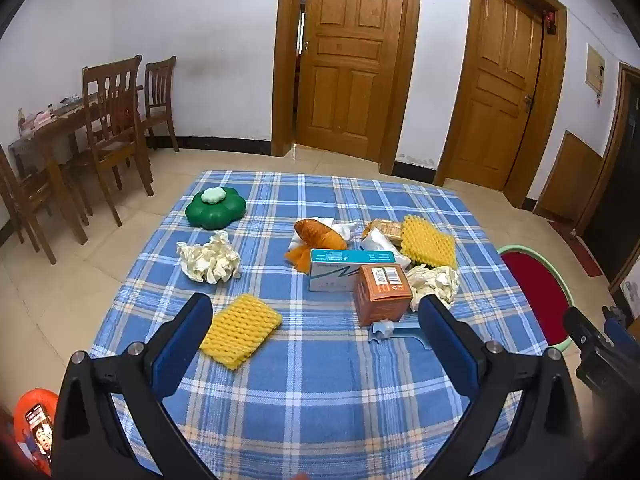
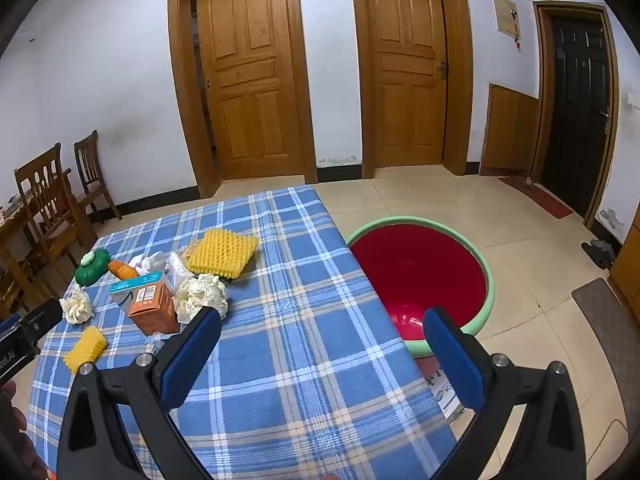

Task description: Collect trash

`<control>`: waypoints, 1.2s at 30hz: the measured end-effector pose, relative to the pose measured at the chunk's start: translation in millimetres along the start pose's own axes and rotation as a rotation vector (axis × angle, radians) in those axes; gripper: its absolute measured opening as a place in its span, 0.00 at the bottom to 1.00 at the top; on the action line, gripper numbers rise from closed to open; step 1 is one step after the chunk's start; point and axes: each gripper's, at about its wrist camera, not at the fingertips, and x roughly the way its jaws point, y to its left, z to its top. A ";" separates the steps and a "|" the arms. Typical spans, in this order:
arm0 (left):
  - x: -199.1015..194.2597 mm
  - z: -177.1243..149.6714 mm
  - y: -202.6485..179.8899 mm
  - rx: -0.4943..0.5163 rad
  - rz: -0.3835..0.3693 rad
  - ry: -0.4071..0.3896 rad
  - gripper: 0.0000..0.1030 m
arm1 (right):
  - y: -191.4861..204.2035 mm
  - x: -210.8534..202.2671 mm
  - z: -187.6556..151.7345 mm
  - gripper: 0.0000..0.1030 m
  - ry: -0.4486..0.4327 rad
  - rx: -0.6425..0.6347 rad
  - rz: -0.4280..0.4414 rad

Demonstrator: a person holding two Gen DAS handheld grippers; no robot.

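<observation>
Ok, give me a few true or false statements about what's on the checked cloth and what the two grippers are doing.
1. The left hand-held gripper is open, holding nothing. True.
2. The orange cardboard box lies in the red basin with the green rim. False: it stands on the blue checked tablecloth.
3. Two yellow foam nets are on the cloth. True.
4. The right hand-held gripper grips crumpled paper. False: it is open, empty.

Ahead of my left gripper [image 1: 316,312] the checked cloth [image 1: 320,384] lies bare in the lower centre. At centre right the orange box [image 1: 382,294] and teal box [image 1: 344,270] block the way. The basin [image 2: 490,276], centre right, stands unobstructed.
</observation>
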 end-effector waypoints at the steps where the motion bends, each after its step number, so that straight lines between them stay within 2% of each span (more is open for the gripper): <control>1: 0.0 0.0 0.2 -0.006 0.000 0.002 0.98 | 0.0 0.0 0.2 1.00 0.001 -0.002 0.001; 36: 3.2 -4.3 -0.1 -0.003 0.003 0.021 0.98 | -2.1 -3.0 4.2 1.00 -0.004 0.008 0.003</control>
